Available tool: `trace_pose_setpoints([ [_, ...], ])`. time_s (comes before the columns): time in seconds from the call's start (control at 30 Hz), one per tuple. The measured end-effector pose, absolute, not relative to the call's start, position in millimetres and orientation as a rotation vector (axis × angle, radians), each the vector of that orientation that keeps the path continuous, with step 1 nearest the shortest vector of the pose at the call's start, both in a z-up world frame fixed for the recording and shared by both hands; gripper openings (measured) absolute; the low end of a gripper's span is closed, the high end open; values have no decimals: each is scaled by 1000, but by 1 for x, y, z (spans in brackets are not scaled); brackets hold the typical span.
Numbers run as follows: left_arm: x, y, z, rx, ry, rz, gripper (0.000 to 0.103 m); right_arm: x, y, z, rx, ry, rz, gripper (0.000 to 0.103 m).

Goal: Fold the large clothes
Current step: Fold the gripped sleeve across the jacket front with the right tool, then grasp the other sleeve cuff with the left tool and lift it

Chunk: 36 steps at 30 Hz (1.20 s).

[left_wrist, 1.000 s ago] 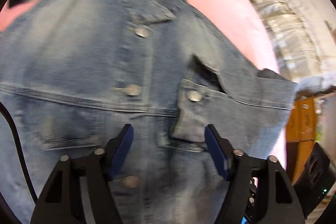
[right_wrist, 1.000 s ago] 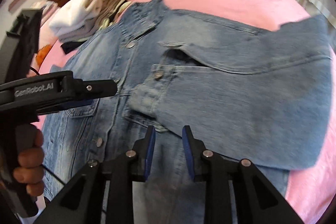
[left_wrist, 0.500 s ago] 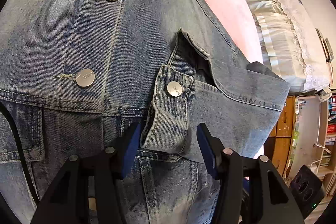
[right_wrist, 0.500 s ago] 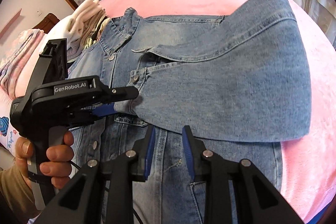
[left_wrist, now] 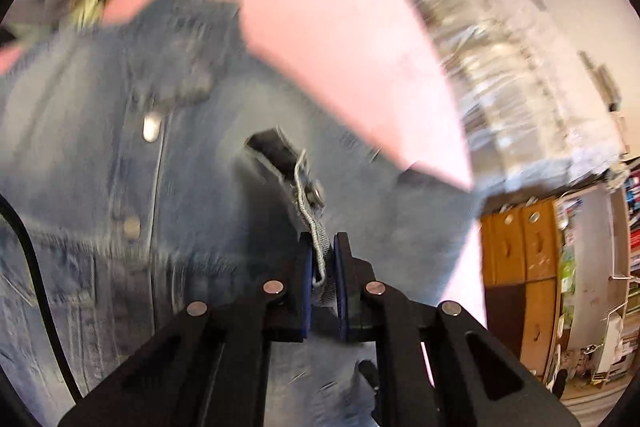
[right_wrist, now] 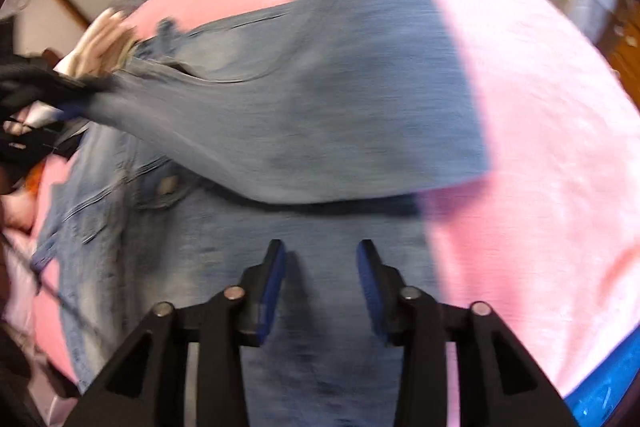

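On the pink bed cover we have the denim jacket lying front-up, placket buttons showing, collar toward the far pile of other clothes. We judge the fold barely begun: body flat and unfolded, hem not brought up, only one sleeve in play. That sleeve is raised off the jacket front and stretched across it toward the left side — both views blurred, so its exact lie is uncertain. Left gripper: pads pressed together, pinching the sleeve cuff by its edge, cuff button just beyond the tips. Right gripper: fingers spread, nothing between them, above the lower jacket body. Remaining, by our estimate — lay this sleeve flat, the other sleeve, then the body folds.
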<state>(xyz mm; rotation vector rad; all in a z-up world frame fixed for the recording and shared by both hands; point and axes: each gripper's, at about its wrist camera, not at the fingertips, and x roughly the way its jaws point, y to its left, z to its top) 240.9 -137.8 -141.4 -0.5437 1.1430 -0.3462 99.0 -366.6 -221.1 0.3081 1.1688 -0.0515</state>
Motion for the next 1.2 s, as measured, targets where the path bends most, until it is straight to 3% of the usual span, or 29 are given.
trace_pose_setpoints([
  [0.2, 247, -110, -77, -518, 944, -301, 3, 122, -395, -220, 296, 1086, -147, 41],
  [0.37, 243, -65, -61, -444, 818, -166, 3, 154, -381, -213, 237, 1016, -125, 41],
  [0.53, 240, -27, -92, -389, 798, -26, 3, 168, -335, -209, 22, 997, -65, 41],
  [0.8, 228, 28, -180, -393, 992, 135, 4, 155, -325, -220, -61, 1080, -94, 42],
  [0.87, 222, 38, -193, -446, 1053, 106, 8, 151, -331, -220, -44, 1101, -89, 42],
  [1.1, 229, 53, -204, -457, 1160, -53, 43, 139, -343, -215, 1, 1122, -72, 42],
  [1.2, 251, 54, -215, -455, 1231, -105, 44, 140, -344, -212, 14, 1112, -67, 42],
])
